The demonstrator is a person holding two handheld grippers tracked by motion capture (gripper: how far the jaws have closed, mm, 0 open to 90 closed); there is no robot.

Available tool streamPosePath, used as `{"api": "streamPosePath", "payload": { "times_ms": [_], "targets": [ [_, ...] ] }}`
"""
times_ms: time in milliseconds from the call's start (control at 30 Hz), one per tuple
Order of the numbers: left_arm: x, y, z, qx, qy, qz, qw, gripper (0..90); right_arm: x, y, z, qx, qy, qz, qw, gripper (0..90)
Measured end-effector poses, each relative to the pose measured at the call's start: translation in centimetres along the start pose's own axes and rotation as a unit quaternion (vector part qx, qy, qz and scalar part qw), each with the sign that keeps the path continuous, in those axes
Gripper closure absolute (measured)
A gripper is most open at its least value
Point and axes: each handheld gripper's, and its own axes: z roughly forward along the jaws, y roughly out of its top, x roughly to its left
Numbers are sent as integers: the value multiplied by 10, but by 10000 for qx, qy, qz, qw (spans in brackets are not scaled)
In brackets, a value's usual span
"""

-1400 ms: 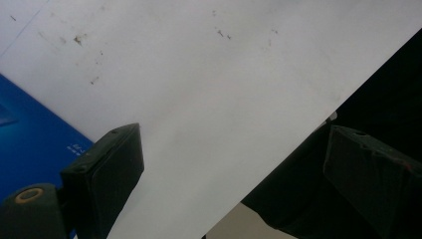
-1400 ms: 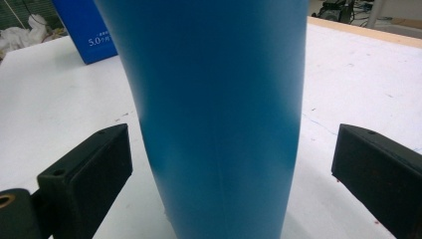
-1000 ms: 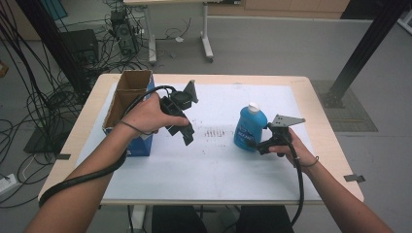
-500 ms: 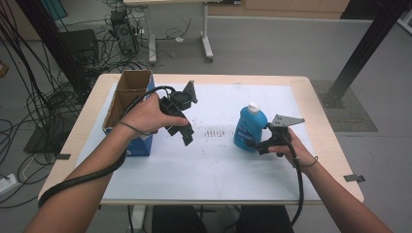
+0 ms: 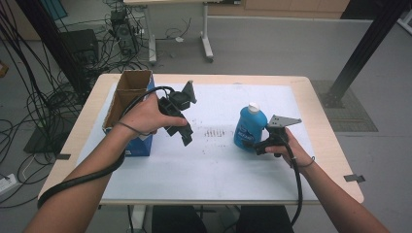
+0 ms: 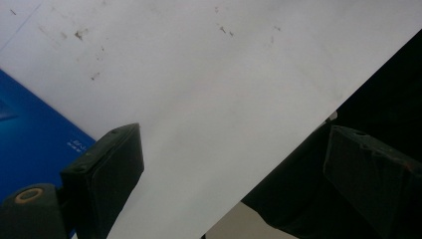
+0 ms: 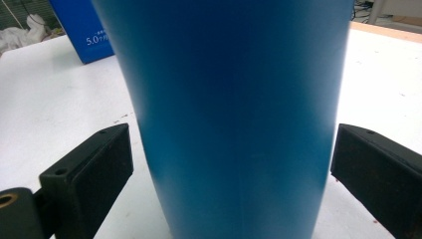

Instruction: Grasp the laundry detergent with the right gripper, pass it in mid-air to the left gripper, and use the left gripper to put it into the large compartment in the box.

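Straddling the blue bottle (image 7: 234,109) without touching, right gripper (image 7: 229,169) gapes; left gripper (image 6: 224,169) spread, empty.

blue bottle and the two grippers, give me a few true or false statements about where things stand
1. The blue bottle stands upright on the white table top. True.
2. The right gripper is clamped tight on the bottle. False: the bottle sits between its jaws, but a gap shows at each side.
3. The left gripper holds the bottle's white cap. False: its jaws are open with nothing between them, and the cap is on the bottle.
4. An open cardboard box with blue sides stands at the left of the table. True.
5. The bottle lies inside the cardboard box. False: it stands on the table, well to the right of the box.
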Motion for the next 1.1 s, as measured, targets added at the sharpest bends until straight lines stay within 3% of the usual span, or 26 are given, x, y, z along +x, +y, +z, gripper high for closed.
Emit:
{"api": "streamPosePath", "payload": {
  "times_ms": [267,667,733,867,1100],
  "targets": [
    [1,0,-1,-19,7,-3,10000,91,1,1,1,-72,-16,-36,10000,85],
    [0,0,-2,-49,-2,2,10000,91,1,1,1,-56,-121,-46,9999,253],
    [0,-1,-1,-44,16,5,10000,92,1,1,1,-43,-163,-76,9998,325],
    [0,-1,-1,-29,17,17,10000,92,2,1,1,-34,-103,-57,9999,374],
    [-1,-1,-3,-66,26,8,10000,92,3,1,1,-29,-102,-67,9999,390]
  ]
}}
